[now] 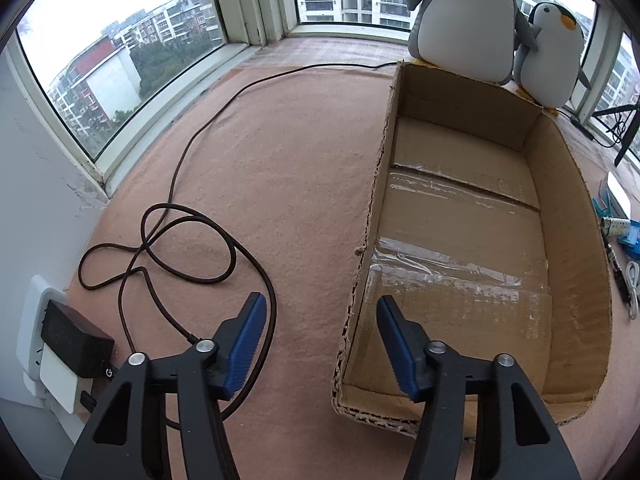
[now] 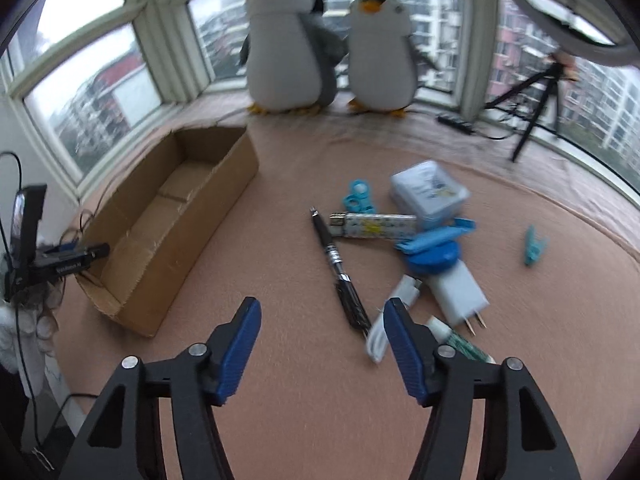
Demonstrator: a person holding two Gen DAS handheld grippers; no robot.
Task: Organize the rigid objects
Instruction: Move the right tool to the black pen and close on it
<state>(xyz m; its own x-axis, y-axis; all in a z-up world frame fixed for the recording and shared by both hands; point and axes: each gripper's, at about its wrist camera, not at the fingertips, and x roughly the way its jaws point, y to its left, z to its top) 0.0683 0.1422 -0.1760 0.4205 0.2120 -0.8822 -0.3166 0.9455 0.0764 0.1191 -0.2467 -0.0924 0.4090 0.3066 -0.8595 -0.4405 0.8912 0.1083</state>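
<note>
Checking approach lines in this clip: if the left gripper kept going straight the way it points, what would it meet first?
Probably the cardboard box: its near left wall lies between the open fingers of the left gripper, with bare pink mat just left. Depth is unclear.

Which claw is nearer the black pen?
Right. The right claw hovers just left of the pen; the left claw straddles the box wall, opposite the pen.

the right tool's finger (image 2: 404, 348) hides part of the white cable (image 2: 380, 340); the big penguin (image 1: 464, 12) loses its head at the frame's top.
</note>
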